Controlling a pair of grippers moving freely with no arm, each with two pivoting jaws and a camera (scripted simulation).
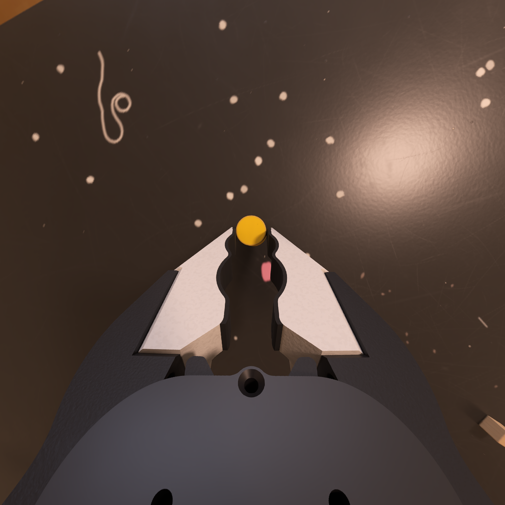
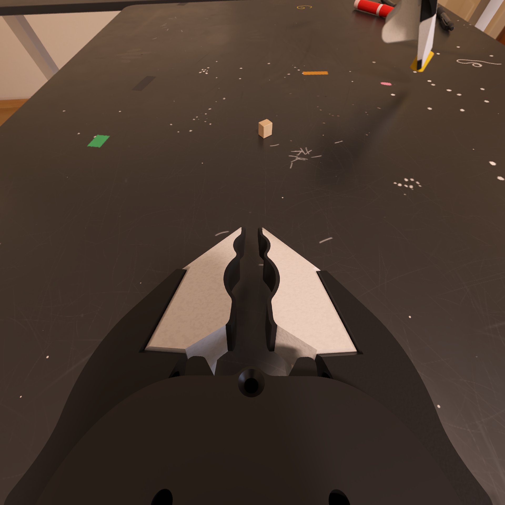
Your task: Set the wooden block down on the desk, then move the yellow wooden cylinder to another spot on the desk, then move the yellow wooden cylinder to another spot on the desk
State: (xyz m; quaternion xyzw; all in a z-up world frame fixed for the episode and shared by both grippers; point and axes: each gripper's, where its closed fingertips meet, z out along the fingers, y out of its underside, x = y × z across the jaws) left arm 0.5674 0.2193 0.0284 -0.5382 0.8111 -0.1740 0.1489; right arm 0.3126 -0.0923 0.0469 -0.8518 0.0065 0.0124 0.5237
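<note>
In the left wrist view my left gripper (image 1: 251,235) points down at the dark desk (image 1: 355,82) and is shut on the yellow wooden cylinder (image 1: 250,228), whose round top shows between the fingertips. In the right wrist view the left gripper (image 2: 423,56) stands far off at the upper right, with the yellow cylinder (image 2: 418,65) at its tip down at the desk surface. The pale wooden block (image 2: 265,128) stands alone on the desk ahead of my right gripper (image 2: 251,229). The right gripper is shut and empty, low over the desk, with only a narrow slit between its fingers.
A red roll (image 2: 371,7) and black markers (image 2: 446,20) lie at the far right edge. Flat tape patches lie on the desk: green (image 2: 98,141), orange (image 2: 315,73), pink (image 2: 385,84). The desk's left edge (image 2: 41,90) runs diagonally. A pale wooden corner (image 1: 493,431) shows at lower right.
</note>
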